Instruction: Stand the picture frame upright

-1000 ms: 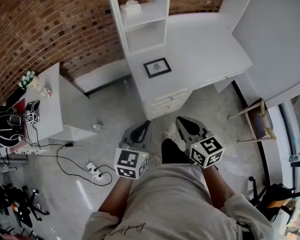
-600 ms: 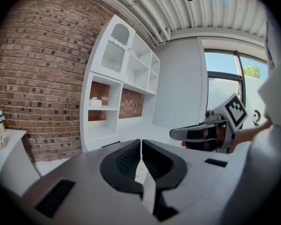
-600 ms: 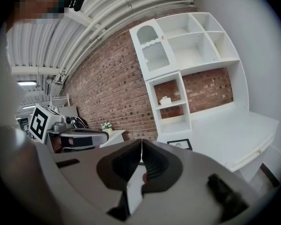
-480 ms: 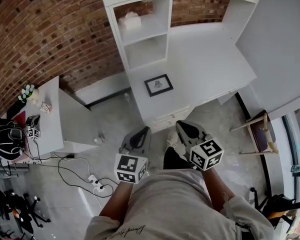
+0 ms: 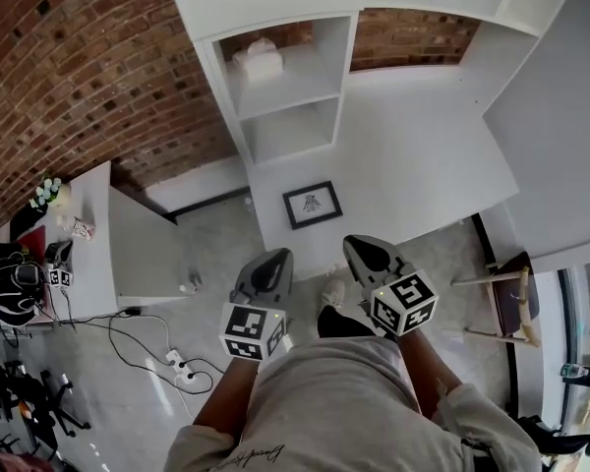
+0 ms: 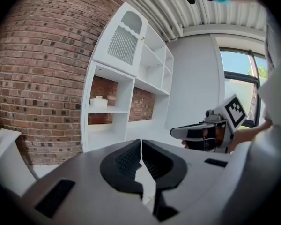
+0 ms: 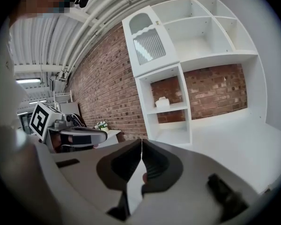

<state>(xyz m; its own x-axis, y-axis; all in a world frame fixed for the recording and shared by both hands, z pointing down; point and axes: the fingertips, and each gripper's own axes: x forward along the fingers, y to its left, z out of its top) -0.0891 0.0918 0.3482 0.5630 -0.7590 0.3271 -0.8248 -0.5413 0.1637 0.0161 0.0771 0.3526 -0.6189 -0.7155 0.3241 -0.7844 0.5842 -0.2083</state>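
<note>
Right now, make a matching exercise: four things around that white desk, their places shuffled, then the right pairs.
1 black-framed picture frame
2 small white box
3 wooden chair
4 white power strip

A grey floor, left side of the head view
B flat on the white desk
C upper open cubby of the white shelf unit
D right of the desk

Pairs: 1-B, 2-C, 3-D, 4-A

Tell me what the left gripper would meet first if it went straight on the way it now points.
Probably the white desk, near where the picture frame lies flat. The left gripper, shut and empty, points slightly down toward its near edge; whether frame or desktop comes first is unclear.
</note>
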